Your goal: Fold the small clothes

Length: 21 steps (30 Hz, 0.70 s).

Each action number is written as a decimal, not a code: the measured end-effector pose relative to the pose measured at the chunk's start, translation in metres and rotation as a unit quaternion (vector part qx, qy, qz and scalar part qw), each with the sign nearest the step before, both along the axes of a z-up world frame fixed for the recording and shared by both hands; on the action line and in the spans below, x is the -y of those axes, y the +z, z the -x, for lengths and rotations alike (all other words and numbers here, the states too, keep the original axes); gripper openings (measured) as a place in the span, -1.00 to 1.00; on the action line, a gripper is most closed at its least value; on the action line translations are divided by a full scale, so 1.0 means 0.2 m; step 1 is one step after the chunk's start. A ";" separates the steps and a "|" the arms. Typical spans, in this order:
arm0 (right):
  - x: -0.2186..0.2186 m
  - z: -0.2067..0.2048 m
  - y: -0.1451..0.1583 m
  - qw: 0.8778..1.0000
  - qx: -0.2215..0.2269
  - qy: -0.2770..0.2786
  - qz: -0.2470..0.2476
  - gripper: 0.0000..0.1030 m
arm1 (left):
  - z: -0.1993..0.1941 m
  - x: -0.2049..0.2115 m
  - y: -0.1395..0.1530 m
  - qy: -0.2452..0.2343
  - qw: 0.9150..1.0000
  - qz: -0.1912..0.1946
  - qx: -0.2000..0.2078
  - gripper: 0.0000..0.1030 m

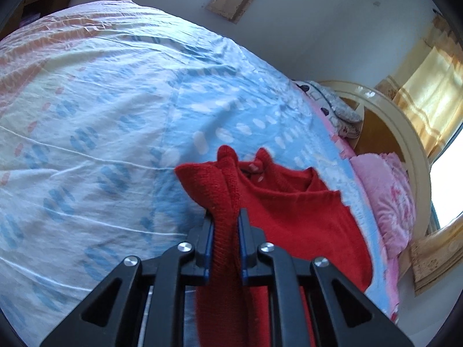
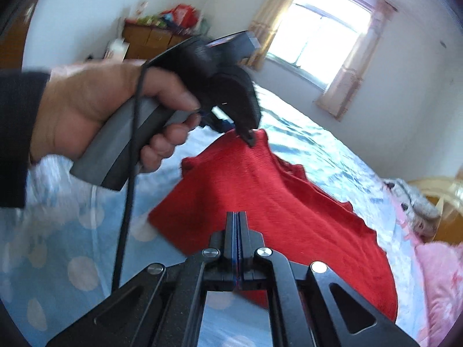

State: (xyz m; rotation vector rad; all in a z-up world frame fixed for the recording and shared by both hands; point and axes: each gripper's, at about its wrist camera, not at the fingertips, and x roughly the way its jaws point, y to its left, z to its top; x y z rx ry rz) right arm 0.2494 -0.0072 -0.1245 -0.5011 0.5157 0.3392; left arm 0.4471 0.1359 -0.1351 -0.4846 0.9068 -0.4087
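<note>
Red knit sweater hangs lifted off the bed, gripped at two spots. The left tool is clamped on a bunched ridge of knit near the neckline. The right tool has its jaws pressed together, and red cloth runs right up to and beneath them, so it looks pinched on a thin edge of the sweater, though the contact itself is hard to see. Folding seems barely begun: no finished crease shows, and the garment has yet to be laid flat and folded. Sleeves and hem are cut off or hidden behind the tools; the right view is blurred.
</note>
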 end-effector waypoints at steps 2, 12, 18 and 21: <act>0.10 -0.02 0.06 0.999 -0.005 -0.011 -0.042 -1.00 | 0.00 0.02 0.03 0.005 1.000 0.007 0.002 -0.72; 0.38 -0.06 0.14 0.994 -0.004 -0.023 -0.103 -1.00 | -0.02 0.24 0.23 -0.003 1.000 0.014 0.011 -0.73; 0.27 -0.01 -0.06 0.999 0.018 -0.014 -0.033 0.50 | -0.02 0.28 0.26 -0.009 1.000 -0.005 0.007 -0.73; 0.21 -0.02 -0.16 1.000 0.007 -0.010 0.009 0.50 | -0.01 0.28 0.27 -0.015 1.000 -0.008 0.006 -0.73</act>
